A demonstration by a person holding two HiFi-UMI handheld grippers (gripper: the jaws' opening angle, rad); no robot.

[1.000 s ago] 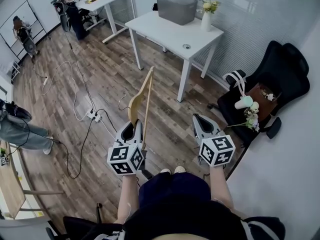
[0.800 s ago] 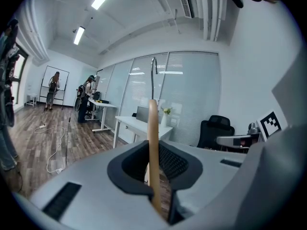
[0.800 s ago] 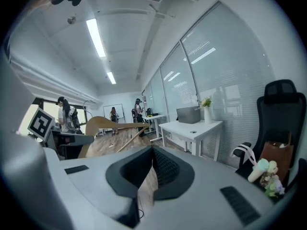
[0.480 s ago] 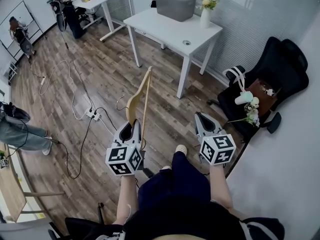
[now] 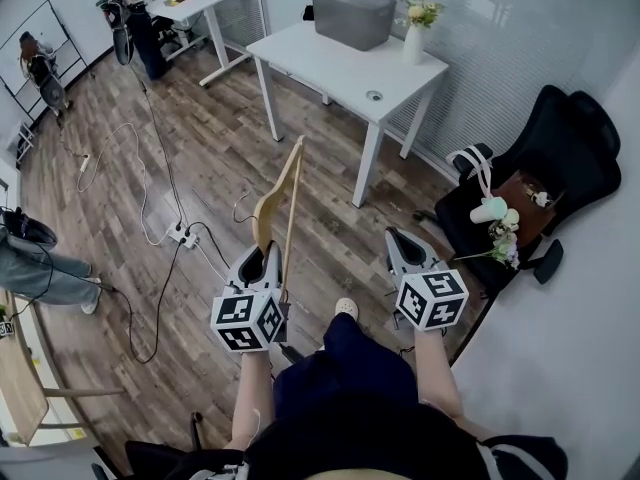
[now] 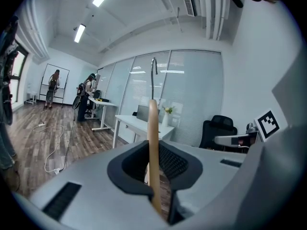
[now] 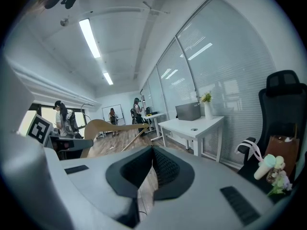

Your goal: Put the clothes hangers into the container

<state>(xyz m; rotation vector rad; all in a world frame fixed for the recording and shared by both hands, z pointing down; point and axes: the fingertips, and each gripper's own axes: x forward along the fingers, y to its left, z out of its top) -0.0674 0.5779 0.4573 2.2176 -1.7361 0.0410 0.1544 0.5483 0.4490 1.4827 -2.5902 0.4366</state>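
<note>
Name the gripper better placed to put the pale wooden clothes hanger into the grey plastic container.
Left: the left gripper clamps the pale wooden clothes hanger; the right gripper is shut, empty.

A white table [image 5: 330,68] stands at twelve o'clock, with a vase of flowers [image 5: 412,38] at its one o'clock corner. A black office chair [image 5: 565,143] sits at two o'clock. A power strip [image 5: 184,232] lies on the wood floor [image 5: 220,158] at nine o'clock.
</note>
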